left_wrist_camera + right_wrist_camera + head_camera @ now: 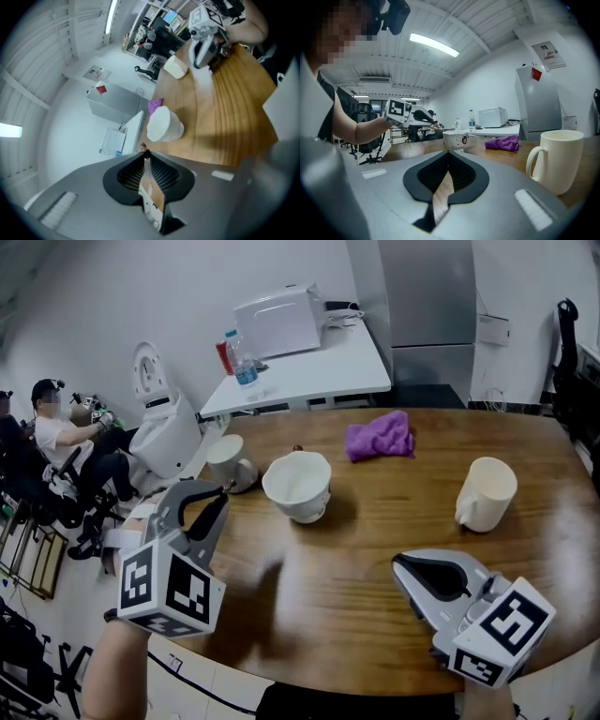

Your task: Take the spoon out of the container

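Wooden table (375, 549) carries a white bowl (300, 504) bearing a cat-face print (465, 139). The sheet (548, 52) on the grey cabinet is too small to read. Left gripper (145, 157), left of the bowl, clamps the thin spoon (144, 150). Right gripper (449, 154) is closed and empty.

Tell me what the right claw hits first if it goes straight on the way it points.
Most likely the white bowl, dead ahead of the right claw across the table; depth is hard to judge.
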A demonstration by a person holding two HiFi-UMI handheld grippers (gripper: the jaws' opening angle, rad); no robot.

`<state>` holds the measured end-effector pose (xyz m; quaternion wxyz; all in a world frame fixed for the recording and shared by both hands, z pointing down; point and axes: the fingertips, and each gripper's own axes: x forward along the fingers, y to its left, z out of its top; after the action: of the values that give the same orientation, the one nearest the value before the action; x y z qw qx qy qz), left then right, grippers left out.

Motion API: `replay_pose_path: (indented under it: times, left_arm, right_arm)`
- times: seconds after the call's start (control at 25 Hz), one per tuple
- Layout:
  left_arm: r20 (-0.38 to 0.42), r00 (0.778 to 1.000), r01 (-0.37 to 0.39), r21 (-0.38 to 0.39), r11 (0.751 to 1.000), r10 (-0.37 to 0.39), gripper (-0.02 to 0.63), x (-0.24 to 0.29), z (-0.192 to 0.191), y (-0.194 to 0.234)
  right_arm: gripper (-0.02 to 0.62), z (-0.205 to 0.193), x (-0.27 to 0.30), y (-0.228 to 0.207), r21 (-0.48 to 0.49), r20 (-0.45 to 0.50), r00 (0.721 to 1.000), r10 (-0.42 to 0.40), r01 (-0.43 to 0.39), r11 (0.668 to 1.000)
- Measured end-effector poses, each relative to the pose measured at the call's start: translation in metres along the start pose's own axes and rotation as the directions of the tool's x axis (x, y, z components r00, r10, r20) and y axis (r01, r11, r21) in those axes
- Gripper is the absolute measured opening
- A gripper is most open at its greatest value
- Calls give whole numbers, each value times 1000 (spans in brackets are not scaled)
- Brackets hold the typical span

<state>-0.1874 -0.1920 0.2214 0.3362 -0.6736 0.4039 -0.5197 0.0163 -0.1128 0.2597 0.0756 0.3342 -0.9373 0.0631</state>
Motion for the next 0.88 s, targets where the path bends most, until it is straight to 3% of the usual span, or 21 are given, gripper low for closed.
replay_pose_path:
  times: [0.2,0.4,0.56,0.8,0.88]
  left_arm:
    - [-100,987,130,44,990,-125,54,10,-43,-41]
    - [-119,963,250,47,967,-243,54,18,-52,-68]
    - [-150,948,294,77,953,-281,54,23,-55,-78]
    - [-196,886,444,97,891,-420,55,23,-59,-104]
    - [-195,875,465,93,880,-442,57,23,-60,-106]
  right_arm:
    - [2,0,1,-1,0,0,1000,0,0,1000]
    - [2,1,1,0,2,-1,1000,-1,1,1000]
    - [2,1,2,0,2,0,1000,0,0,1000]
    - [2,2,0,0,2,-1,1000,-2,2,1000]
    - [2,2,1,0,2,0,1000,-1,1,1000]
